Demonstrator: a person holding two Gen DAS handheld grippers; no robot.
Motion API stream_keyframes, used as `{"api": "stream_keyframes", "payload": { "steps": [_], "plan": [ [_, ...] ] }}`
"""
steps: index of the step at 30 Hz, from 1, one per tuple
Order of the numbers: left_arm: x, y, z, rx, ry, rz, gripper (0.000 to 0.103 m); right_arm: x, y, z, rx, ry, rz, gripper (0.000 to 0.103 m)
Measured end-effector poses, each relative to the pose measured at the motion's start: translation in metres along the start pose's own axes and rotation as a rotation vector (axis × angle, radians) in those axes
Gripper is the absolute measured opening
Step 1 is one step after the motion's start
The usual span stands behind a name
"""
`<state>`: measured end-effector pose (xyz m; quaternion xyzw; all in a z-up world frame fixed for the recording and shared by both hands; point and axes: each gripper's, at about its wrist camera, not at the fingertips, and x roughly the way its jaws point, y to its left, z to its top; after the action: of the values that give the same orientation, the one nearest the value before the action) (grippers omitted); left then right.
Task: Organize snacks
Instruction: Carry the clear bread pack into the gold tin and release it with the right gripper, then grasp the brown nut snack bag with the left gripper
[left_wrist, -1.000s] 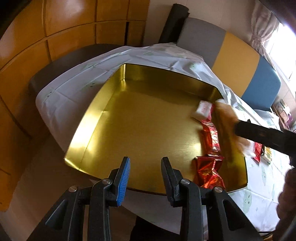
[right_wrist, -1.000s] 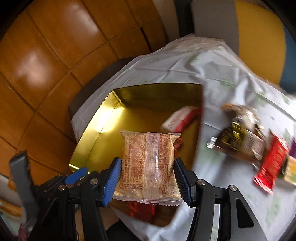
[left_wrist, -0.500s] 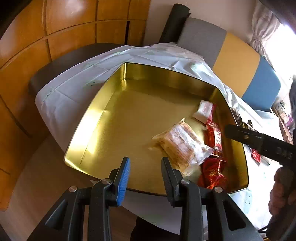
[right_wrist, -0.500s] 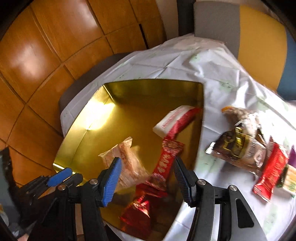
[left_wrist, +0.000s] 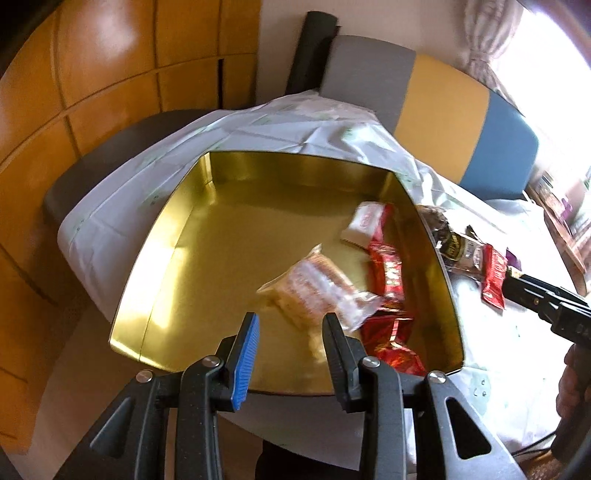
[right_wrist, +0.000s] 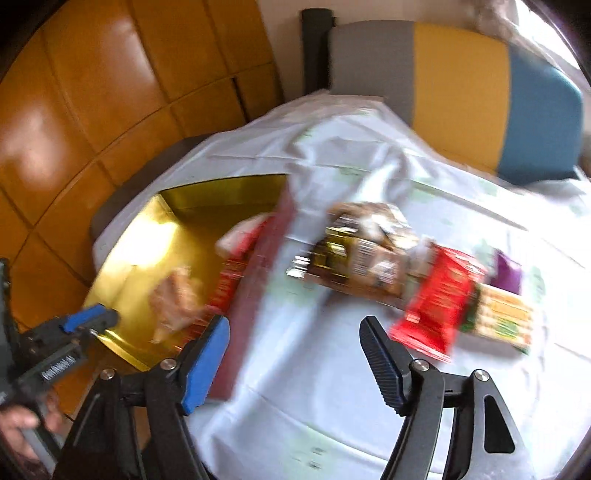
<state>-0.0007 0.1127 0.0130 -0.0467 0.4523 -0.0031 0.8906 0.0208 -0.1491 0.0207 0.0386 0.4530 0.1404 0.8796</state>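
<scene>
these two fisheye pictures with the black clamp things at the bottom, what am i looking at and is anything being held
No robot here: a person holds a hand-held gripper in each hand, and each carries a camera looking along its two fingers. One picture is from the left hand-held gripper, the other from the right hand-held gripper.

On the white tablecloth sits a gold tin. Inside it lie a clear-wrapped pastry, red packets and a white packet. Outside, to its right, wait a brown packet, a red packet, a green-and-yellow one and a purple one.

Nothing is held. The right one's jaws have just been opening, with only cloth between them.
</scene>
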Motion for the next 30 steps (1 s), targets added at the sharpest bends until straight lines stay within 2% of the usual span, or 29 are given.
{"api": "stream_keyframes", "payload": {
  "steps": [8,11,14,17,21,24,28,30],
  "plan": [
    [-0.007,-0.043,0.014,0.130,-0.030,-0.048,0.036,-0.017,-0.076,-0.016,0.071,0.030,-0.116,0.074],
    [-0.009,-0.070,0.021,0.230,-0.048,-0.073,0.036,-0.023,-0.099,-0.019,0.085,0.038,-0.140,0.079],
    [-0.003,-0.095,0.029,0.310,-0.012,-0.128,0.042,-0.025,-0.119,-0.022,0.086,0.055,-0.163,0.080],
    [0.002,-0.113,0.037,0.313,0.032,-0.191,0.042,-0.025,-0.135,-0.025,0.095,0.059,-0.191,0.080],
    [0.009,-0.145,0.049,0.346,0.035,-0.229,0.042,-0.027,-0.160,-0.030,0.168,0.048,-0.186,0.080],
    [0.020,-0.175,0.056,0.466,0.022,-0.202,0.043,-0.031,-0.172,-0.029,0.241,0.049,-0.149,0.080],
    [0.048,-0.204,0.062,0.623,0.084,-0.200,0.058,-0.037,-0.173,-0.024,0.275,0.021,-0.108,0.082],
    [0.057,-0.217,0.061,0.718,0.096,-0.186,0.059,-0.039,-0.175,-0.022,0.299,0.013,-0.075,0.083]
  ]
}}
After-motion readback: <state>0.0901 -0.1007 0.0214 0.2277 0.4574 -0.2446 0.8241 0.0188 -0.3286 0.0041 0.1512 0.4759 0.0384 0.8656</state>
